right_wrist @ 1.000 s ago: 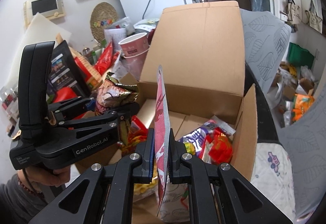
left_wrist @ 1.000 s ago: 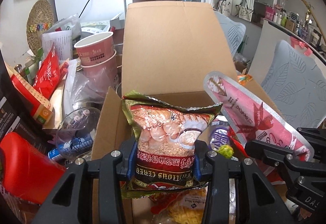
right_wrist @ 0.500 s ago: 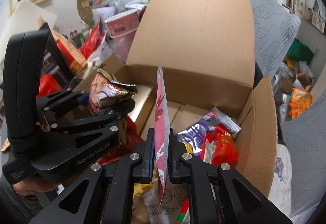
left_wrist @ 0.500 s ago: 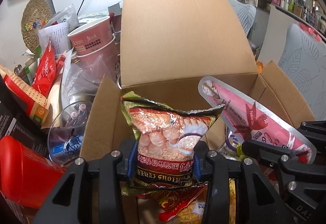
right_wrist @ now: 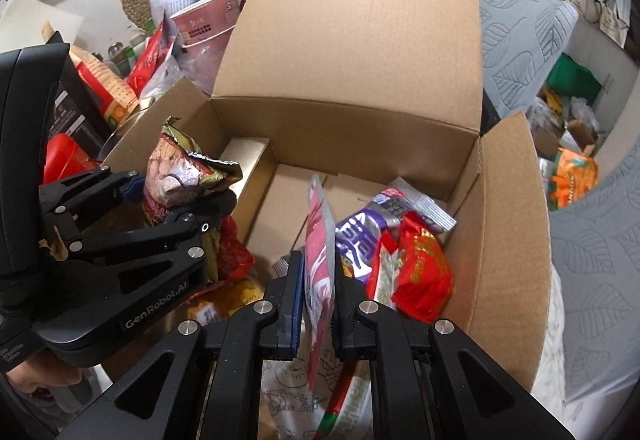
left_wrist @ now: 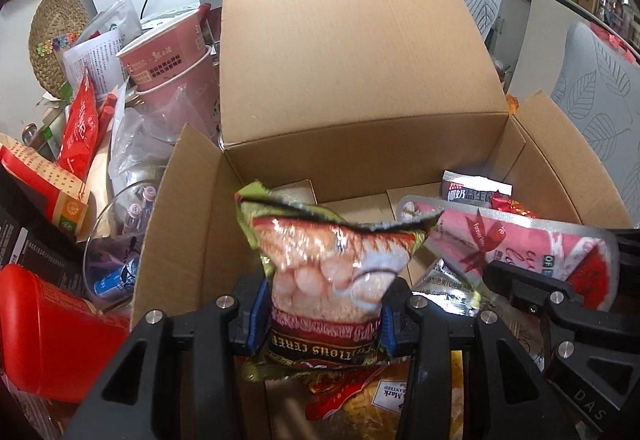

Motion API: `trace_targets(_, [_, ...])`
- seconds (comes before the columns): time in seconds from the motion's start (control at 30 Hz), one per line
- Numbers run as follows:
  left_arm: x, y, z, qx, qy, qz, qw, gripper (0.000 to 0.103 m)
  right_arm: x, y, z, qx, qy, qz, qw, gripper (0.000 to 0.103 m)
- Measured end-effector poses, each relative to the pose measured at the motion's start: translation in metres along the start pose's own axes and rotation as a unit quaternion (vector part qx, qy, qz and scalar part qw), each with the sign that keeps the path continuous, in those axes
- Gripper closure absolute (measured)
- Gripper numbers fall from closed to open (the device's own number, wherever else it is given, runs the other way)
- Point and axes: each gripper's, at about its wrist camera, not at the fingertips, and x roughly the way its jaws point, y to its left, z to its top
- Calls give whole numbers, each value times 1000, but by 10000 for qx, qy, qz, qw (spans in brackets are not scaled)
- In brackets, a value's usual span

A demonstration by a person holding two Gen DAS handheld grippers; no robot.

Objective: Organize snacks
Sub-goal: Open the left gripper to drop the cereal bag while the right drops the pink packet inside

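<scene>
Both packets hang over the open box, so the coming move is straight down. The left hand-held gripper is clamped on the cereal bag, upright, near the box's left wall. The right hand-held gripper pinches the pink pouch edge-on, its jaws having just eased slightly, at the box's middle, long axis pointing toward the box's far wall. The bag is crinkled and glossy.

We are seeing stacked pink paper cups sitting far left, a woven round mat hanging behind, grey leaf-patterned cushions lying right.
</scene>
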Motion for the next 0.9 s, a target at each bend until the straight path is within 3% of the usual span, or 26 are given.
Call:
trace_targets(0.13, [-4, -2, 2, 49, 27, 64, 10000, 58, -10, -1, -1, 28, -74, -117, 9999, 67])
trace_targets(0.2, [-6, -2, 3, 75, 59, 120, 9999, 56, -16, 0, -1, -5, -119, -198, 9997, 64])
trace_targets(0.43, [-20, -1, 3, 67, 35, 196, 9998, 54, -36, 4, -1, -90, -286, -439, 9986, 64])
trace_targets(0.5, [-27, 1, 3, 46, -43, 225, 9997, 47, -42, 4, -1, -89, -326, -458, 9984, 64])
trace_targets(0.57, [-34, 2, 4, 19, -135, 233, 9996, 29, -48, 4, -2, -85, -371, -487, 9981, 64])
trace_targets(0.63, [-43, 3, 6, -22, -292, 278, 9992, 23, -55, 5, -2, -89, -426, -520, 9977, 64])
trace_targets(0.9, [-79, 9, 13, -122, -640, 281, 9975, 23, -80, 11, 1, -130, -710, -583, 9957, 64])
